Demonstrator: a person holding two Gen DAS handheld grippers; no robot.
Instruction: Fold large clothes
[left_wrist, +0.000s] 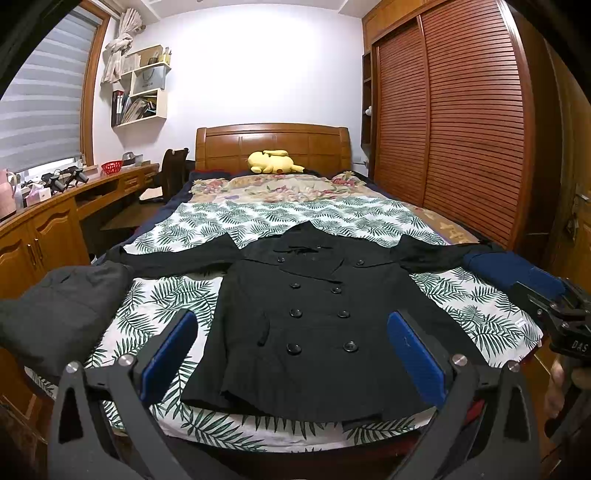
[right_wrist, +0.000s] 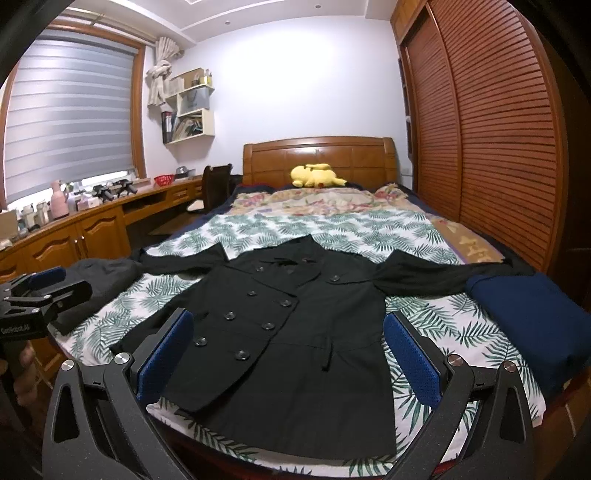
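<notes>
The black double-breasted coat (left_wrist: 314, 317) lies flat, front up, at frame centre on the leaf-print bedspread (left_wrist: 177, 295), sleeves spread toward both frame edges. The left gripper (left_wrist: 291, 354) and right gripper (right_wrist: 288, 358) hover at the lower frame, jaws spread wide and empty. The fabric looks soft, thick and fairly heavy; it likely sags when lifted. Pinch shoulder seams or sleeve cuffs, avoiding the buttons.

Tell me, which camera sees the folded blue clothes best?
The right wrist view: the folded blue clothes show big and whole beside the black coat. In the left wrist view they look small, partly hidden behind the right gripper.
</notes>
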